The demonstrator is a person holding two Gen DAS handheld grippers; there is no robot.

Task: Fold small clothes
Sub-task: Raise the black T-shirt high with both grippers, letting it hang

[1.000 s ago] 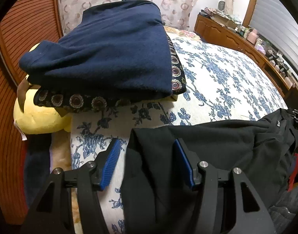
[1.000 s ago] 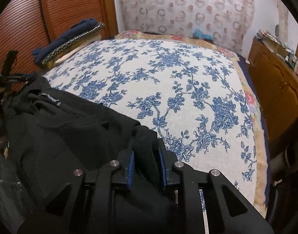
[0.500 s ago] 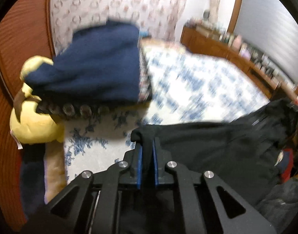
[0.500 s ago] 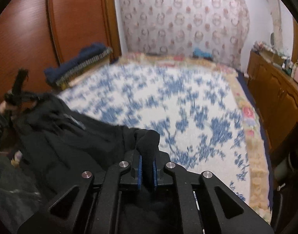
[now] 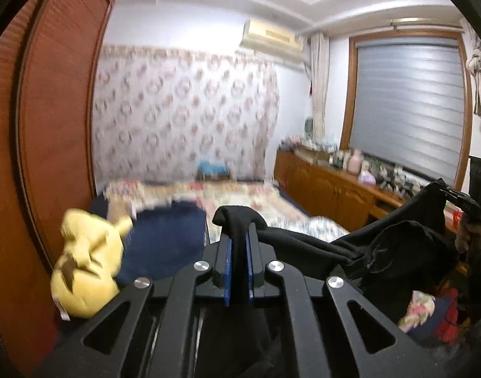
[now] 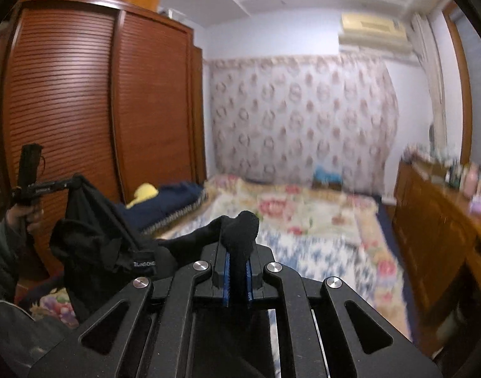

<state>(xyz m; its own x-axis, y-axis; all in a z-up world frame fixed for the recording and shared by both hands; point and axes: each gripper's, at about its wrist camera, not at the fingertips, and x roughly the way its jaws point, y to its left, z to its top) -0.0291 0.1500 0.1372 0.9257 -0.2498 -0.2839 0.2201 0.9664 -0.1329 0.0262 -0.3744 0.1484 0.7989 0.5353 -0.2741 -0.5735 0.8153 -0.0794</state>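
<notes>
Left wrist view: left tongs (image 5: 238,253) pinched a bunched corner of the black garment (image 5: 395,252), blue pads pressed tight on the cloth; the rest stretched off to the right, lifted clear of the bed (image 5: 265,200).
Left wrist view, surroundings: yellow plush toy (image 5: 87,258) beside a folded navy blanket (image 5: 168,236) at the bed's left edge.
Right wrist view: right tongs (image 6: 237,255) pinched the garment's other corner; cloth sagged between the two grips.
Risk: thick bunched grips could slip, or uneven pull could twist the garment, spoiling a flat lay-down on the bed.
</notes>
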